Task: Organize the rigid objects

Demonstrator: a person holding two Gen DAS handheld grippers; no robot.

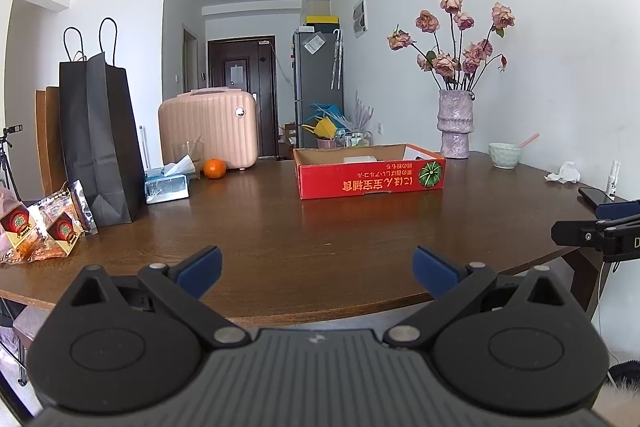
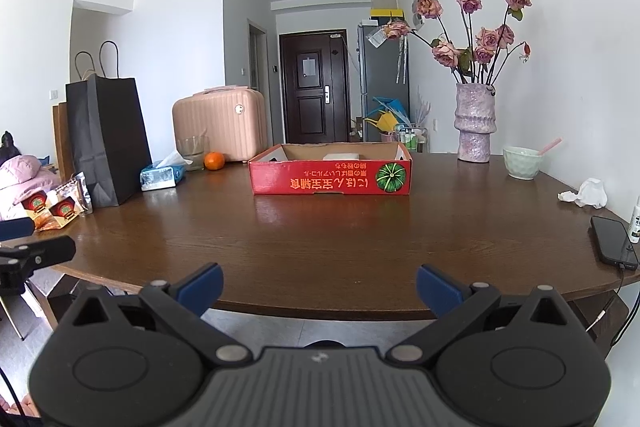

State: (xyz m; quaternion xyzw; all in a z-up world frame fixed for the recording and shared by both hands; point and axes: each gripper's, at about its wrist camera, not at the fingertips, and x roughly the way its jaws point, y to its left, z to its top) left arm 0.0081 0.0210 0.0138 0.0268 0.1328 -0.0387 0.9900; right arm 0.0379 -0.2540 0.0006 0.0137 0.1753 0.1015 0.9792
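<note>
A red cardboard box (image 1: 370,181) (image 2: 331,179) with an open top stands on the brown table (image 1: 280,227) (image 2: 340,235); a white item (image 1: 360,159) (image 2: 340,156) lies inside it. An orange (image 1: 215,169) (image 2: 214,161) sits at the back left beside a tissue pack (image 1: 166,185) (image 2: 162,177). Snack packets (image 1: 44,227) (image 2: 60,207) lie at the left edge. My left gripper (image 1: 318,269) is open and empty at the table's near edge. My right gripper (image 2: 320,287) is open and empty, just before the near edge.
A black paper bag (image 1: 98,143) (image 2: 106,139) and a pink case (image 1: 208,123) (image 2: 220,125) stand at the left back. A vase of roses (image 1: 456,123) (image 2: 474,123), a green bowl (image 1: 505,155) (image 2: 522,163), crumpled tissue (image 2: 586,193), a phone (image 2: 614,243) and a small bottle (image 1: 612,179) are on the right.
</note>
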